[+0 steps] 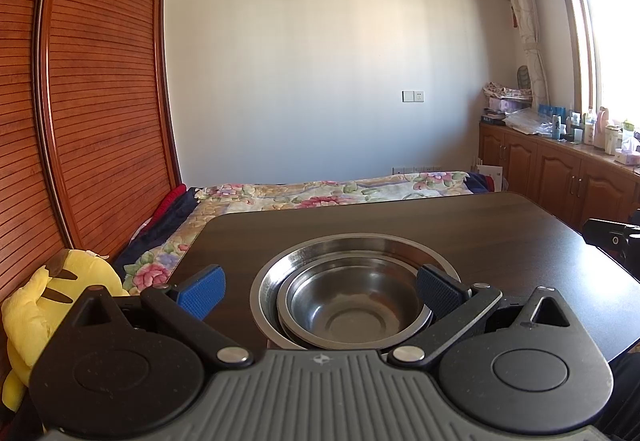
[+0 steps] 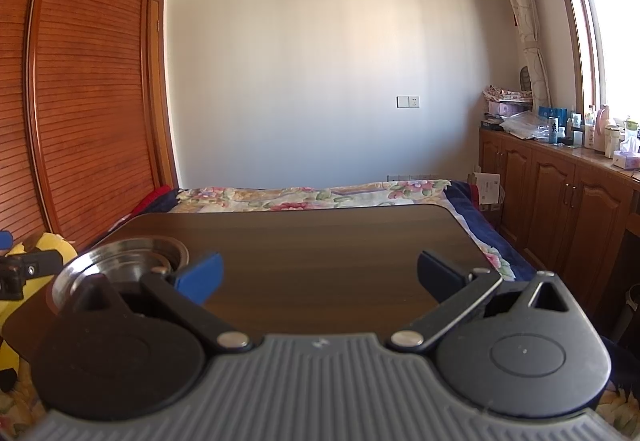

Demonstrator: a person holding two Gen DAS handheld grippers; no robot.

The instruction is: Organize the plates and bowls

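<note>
A stack of steel bowls [image 1: 352,297] is seen on the dark table [image 1: 520,241], near its front edge and toward its left side, with a smaller bowl [image 1: 356,307] nested inside a wider one [image 1: 340,253]; how many lie in the stack cannot be told for certain. The left gripper [image 1: 322,291] is held with its jaws spread wide, the stack lying between and just ahead of them, the right pad [image 1: 436,291] close to or at the inner bowl's rim, contact not being clear. The right gripper [image 2: 320,277] is likewise spread, over bare table, with nothing between its fingers. The bowls are judged to be light, stiff and unbreakable, but smooth and slippery, so that a pinch on the curved wall would be liable to slide off. The rim is judged the better place to be taken, one finger inside and one outside, and care would be wanted lest the nested bowl shift or clatter when the stack is tilted. The left view alone shows the nesting and the bowl's polished bottom; in the right view only the stack's outer rim [image 2: 120,253] is shown at the far left, partly hidden behind the gripper's own finger, while the table's empty right half is shown there more fully.
</note>
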